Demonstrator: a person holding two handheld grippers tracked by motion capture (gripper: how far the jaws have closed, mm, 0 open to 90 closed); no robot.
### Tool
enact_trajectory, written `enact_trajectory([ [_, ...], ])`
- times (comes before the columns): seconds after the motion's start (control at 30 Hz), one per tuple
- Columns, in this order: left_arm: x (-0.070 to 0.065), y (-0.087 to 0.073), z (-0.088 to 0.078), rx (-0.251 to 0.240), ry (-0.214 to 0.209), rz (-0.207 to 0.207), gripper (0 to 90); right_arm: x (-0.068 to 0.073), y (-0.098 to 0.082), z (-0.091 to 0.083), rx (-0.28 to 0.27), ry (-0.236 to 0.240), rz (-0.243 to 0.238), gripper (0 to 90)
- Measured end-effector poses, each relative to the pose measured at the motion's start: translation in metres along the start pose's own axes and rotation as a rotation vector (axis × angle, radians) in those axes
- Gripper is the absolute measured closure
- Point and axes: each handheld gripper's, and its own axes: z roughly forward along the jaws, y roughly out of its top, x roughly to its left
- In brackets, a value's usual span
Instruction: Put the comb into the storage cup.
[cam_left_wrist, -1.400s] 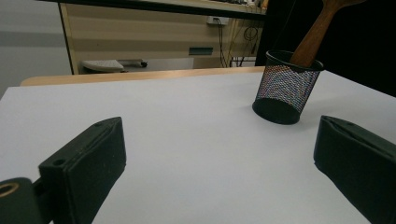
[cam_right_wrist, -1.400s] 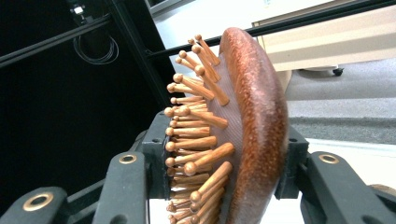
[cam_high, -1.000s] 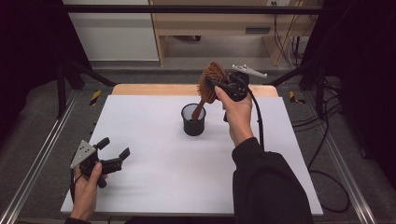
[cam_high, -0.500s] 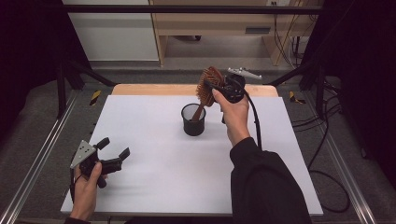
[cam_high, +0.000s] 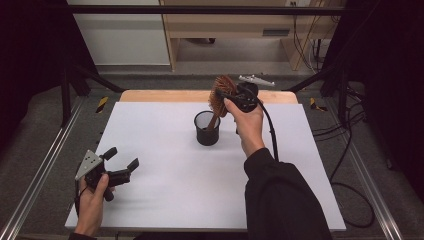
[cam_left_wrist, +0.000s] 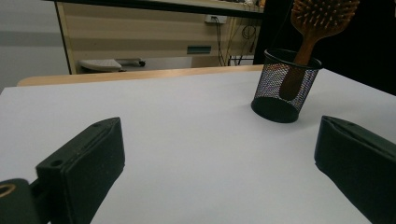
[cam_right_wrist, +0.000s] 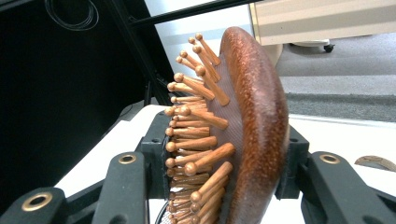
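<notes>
the step in hand was standing a wooden hairbrush (cam_high: 221, 93) in the black mesh cup (cam_high: 207, 128) near the back middle of the white table (cam_high: 165, 200). the right gripper (cam_high: 227, 96) was clamped on the brush's head, one jaw against the bristles and the other against the rounded back, as the right gripper view showed close up (cam_right_wrist: 254, 130). the handle was down inside the cup (cam_left_wrist: 286, 85) and leaned toward one side, though whether its tip had reached the bottom was hard to tell through the mesh. the left gripper (cam_high: 124, 161) rested near the table's front left edge, jaws wide apart with nothing between them, well apart from the cup. the next move probably called for spreading the right jaws gently and lifting straight away, so the bristles did not snag and tip the light cup.
</notes>
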Motion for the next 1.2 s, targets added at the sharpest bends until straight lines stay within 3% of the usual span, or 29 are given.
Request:
enact_trajectory([
  [1.2, 0.000, 0.000, 0.001, 0.007, -0.001, 0.004, 2.1, 0.006, -0.013, 0.018, 0.042, 0.023, -0.014, 50.3],
])
